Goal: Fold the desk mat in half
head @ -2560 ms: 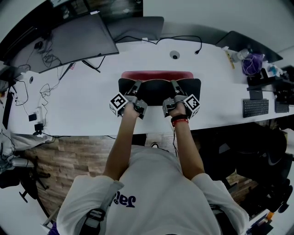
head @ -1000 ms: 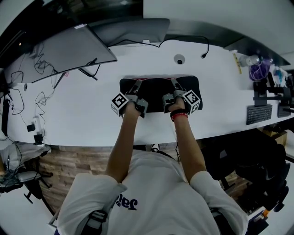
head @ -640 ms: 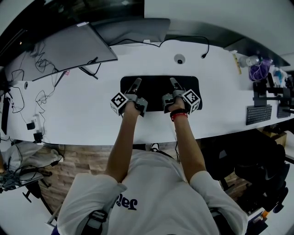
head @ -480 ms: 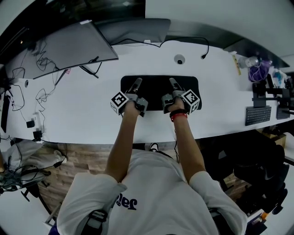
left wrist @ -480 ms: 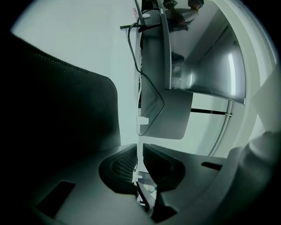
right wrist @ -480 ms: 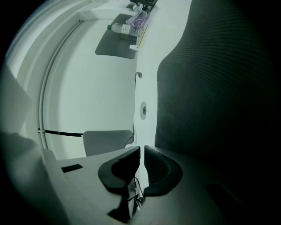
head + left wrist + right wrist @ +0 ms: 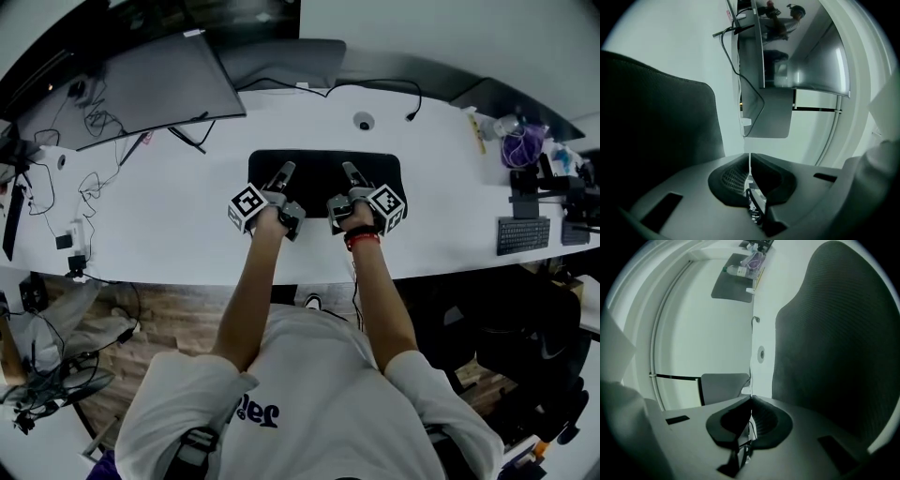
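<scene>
The black desk mat (image 7: 323,169) lies flat on the white desk (image 7: 187,225) as a short rectangle, only its black side showing. My left gripper (image 7: 289,170) rests over the mat's left half and my right gripper (image 7: 345,169) over its right half. In the left gripper view the mat (image 7: 656,126) fills the left, and the left gripper (image 7: 750,157) has its jaws closing tip to tip with nothing between them. The right gripper view has the mat (image 7: 834,333) on the right. There the right gripper (image 7: 751,400) is closing too, its jaws meeting on nothing.
A monitor (image 7: 141,84) stands at the back left and a grey pad (image 7: 281,61) behind the mat. A cable (image 7: 375,86) runs past a desk grommet (image 7: 363,121). A keyboard (image 7: 520,234) and a purple bundle (image 7: 520,145) sit far right.
The mat's red strip along the far edge is gone; the mat now lies flat and all black. Both grippers have drawn back a little toward me over it.
</scene>
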Demonstrator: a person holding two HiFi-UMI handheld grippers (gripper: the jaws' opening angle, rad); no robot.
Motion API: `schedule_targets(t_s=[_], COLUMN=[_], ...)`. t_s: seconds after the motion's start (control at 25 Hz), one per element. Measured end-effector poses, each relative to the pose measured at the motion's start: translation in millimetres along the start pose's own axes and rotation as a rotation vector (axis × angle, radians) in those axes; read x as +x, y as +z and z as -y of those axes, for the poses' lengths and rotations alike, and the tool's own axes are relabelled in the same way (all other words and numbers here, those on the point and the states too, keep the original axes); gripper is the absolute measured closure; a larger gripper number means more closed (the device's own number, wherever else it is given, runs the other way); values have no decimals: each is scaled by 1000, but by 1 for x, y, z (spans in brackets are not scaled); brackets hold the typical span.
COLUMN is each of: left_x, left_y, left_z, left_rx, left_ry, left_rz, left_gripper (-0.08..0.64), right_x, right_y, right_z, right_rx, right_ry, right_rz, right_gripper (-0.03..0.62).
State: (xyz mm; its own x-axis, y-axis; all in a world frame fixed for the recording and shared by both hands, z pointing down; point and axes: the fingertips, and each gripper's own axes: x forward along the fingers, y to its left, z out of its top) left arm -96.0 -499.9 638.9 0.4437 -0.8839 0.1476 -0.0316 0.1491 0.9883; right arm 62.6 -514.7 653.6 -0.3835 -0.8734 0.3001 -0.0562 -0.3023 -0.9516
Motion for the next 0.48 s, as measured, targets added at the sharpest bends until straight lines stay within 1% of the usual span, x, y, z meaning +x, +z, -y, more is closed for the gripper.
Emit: schedule_targets(t_s=[0.16,0.48], left_x=[-18,-58], left_y=[-17,-44], left_z=[7,23], left_rx=[27,129], left_ry=[-2,-5], left_rz=[-17,-33], left_gripper=[534,537], right_x=[-20,-65], right_y=[-10,-27], right_z=[-6,-15], right_rx=[-12,-73], right_ry=[23,61], right_rz=[-16,-53], right_gripper=[577,577])
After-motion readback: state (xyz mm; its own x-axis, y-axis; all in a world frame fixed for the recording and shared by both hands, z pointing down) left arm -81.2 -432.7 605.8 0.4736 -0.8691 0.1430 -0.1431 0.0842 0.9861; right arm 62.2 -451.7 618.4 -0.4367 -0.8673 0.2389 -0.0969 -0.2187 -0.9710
